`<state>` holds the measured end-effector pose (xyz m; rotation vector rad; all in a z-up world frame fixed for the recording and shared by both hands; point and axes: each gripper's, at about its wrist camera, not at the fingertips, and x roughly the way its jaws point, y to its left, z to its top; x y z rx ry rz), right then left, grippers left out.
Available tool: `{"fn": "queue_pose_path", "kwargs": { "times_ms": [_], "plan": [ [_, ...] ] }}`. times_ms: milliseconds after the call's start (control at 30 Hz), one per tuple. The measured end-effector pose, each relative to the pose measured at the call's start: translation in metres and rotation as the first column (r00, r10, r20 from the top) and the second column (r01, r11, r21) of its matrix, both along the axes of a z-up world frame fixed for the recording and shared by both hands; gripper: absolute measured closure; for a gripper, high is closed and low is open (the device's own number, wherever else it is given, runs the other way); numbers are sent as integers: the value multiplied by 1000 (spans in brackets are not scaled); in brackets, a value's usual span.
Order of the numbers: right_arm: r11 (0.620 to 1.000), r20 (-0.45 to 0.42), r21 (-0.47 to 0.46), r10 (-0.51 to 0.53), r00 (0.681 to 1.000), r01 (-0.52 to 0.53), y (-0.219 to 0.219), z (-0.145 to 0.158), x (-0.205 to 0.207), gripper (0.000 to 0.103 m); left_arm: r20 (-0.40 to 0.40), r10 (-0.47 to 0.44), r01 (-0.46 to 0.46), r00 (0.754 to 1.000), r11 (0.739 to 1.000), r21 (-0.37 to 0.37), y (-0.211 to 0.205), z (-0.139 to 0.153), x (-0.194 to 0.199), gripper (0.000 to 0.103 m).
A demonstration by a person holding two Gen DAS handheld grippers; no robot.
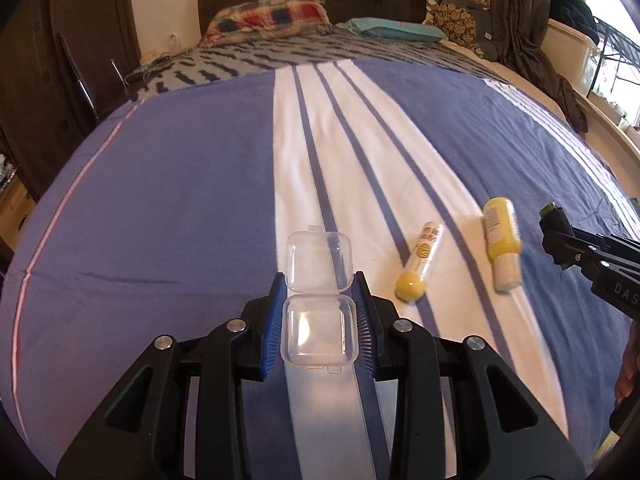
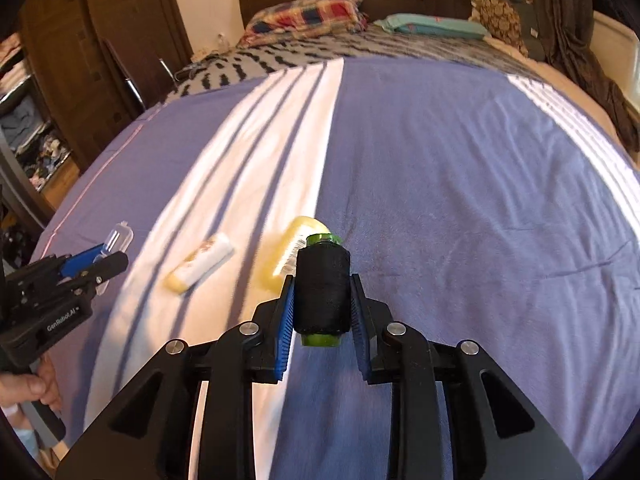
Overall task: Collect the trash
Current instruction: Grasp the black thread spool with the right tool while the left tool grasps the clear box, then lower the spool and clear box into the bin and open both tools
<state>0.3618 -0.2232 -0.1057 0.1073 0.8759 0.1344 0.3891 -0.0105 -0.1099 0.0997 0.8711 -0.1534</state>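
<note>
Gripping a small clear box (image 1: 318,312), the left gripper (image 1: 319,308) hangs over the bedspread (image 1: 180,184), while the right gripper (image 2: 322,300) clamps a black spool (image 2: 322,290). Beyond lie a tube (image 1: 420,258) and yellow bottle (image 1: 500,236), slightly blurred. Both look mid-carry; next probably calls for a bin, unseen here.

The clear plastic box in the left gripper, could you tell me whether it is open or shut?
Open: the clear plastic box has its lid folded back flat beyond the left gripper.
</note>
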Motion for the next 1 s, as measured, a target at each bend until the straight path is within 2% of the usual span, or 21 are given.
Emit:
{"fn": "queue_pose_path", "kwargs": {
  "times_ms": [133, 333, 500, 633, 800, 900, 1000],
  "plan": [
    [999, 79, -48, 25, 997, -21, 6, 33, -43, 76, 67, 2, -2, 998, 1000, -1, 0, 35, -43, 72],
    [998, 214, -58, 35, 976, -23, 9, 82, -122, 76, 138, -38, 47, 990, 996, -69, -4, 74, -124, 72],
    [998, 311, -59, 47, 949, -30, 8, 110, -194, 76, 222, -79, 100, 972, 991, -89, -14, 105, -201, 72],
    [998, 384, -52, 42, 922, -24, 6, 121, -253, 76, 281, -96, 132, 955, 985, -113, -21, 119, -252, 71],
    [1000, 422, -4, 13, 907, -12, 3, 111, -316, 76, 313, -95, 145, 945, 979, -142, -26, 108, -312, 71],
    [1000, 400, -7, 4, 916, -1, 3, 93, -342, 76, 287, -111, 156, 951, 978, -139, -33, 84, -337, 71],
    [1000, 346, -22, 8, 938, 0, 3, 68, -361, 76, 230, -121, 151, 966, 981, -119, -40, 51, -355, 71]
  ]
}}
